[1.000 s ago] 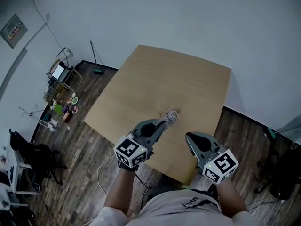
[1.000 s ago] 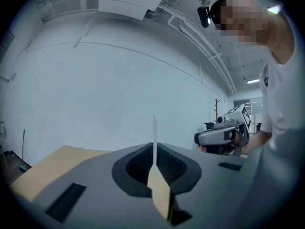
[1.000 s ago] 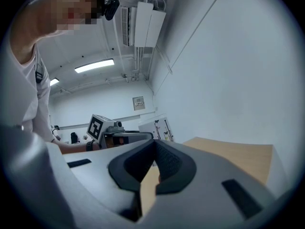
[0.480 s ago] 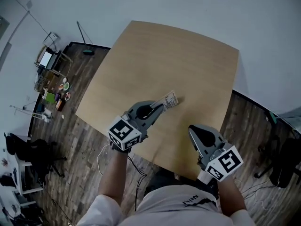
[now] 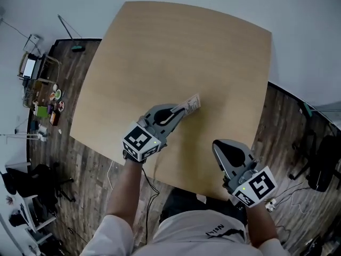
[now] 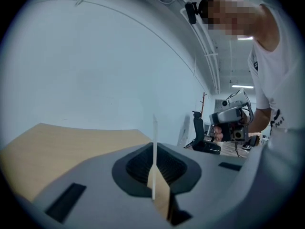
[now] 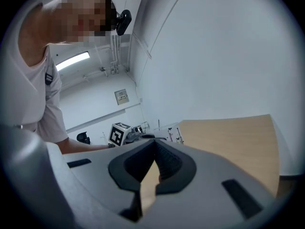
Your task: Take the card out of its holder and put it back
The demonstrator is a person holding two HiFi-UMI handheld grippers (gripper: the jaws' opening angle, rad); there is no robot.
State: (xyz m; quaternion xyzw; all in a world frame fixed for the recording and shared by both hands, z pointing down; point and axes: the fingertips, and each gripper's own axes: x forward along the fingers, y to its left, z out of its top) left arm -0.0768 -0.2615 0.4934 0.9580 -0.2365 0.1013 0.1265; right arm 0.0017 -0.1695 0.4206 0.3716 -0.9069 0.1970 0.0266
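two tongs show on my feeds: the left tongs (image 5: 179,111) are clamped on the card (image 5: 192,103), which sticks out past their tips over the wooden worktop (image 5: 176,41) and reads as a thin white edge standing upright between the jaws in the left gripper view. i cannot tell whether a holder is round the card. the right tongs (image 5: 219,149) hang well off to the right of the left ones, over the worktop's near edge, tips pressed together with nothing between them.
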